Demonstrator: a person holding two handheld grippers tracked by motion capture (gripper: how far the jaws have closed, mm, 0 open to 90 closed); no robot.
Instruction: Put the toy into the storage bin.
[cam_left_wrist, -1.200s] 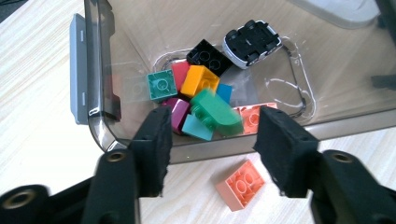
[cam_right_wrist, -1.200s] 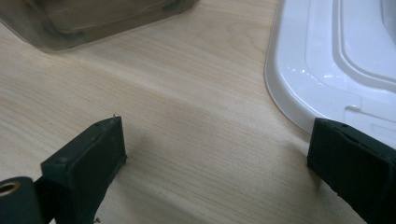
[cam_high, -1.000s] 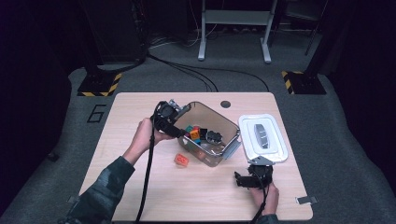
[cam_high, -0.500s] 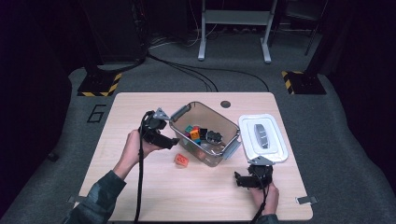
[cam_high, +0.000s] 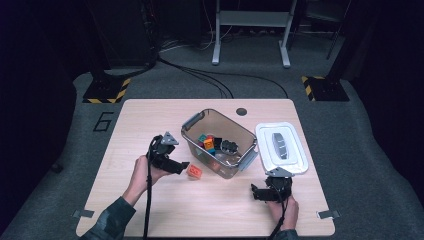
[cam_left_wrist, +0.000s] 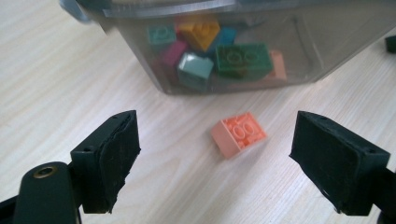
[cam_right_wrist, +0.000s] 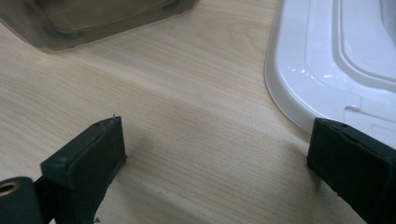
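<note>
High view: left gripper (cam_high: 182, 165) sits just left of orange brick (cam_high: 194, 171) on table (cam_high: 130, 125), beside clear bin (cam_high: 192, 121). Right gripper (cam_high: 256, 192) near white lid (cam_high: 296, 161).
Left gripper view: jaws have just been opening, now released, brick (cam_left_wrist: 238, 134) lying ahead between them, untouched.
Right gripper view: jaws wide apart, nothing gripped, lid (cam_right_wrist: 299, 65) edge close.

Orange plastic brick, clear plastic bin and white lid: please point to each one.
orange plastic brick (cam_left_wrist: 238, 134): left gripper view, studded top face.
clear plastic bin (cam_high: 192, 122): high view, left rim.
white lid (cam_high: 265, 157): high view, left edge.
</note>
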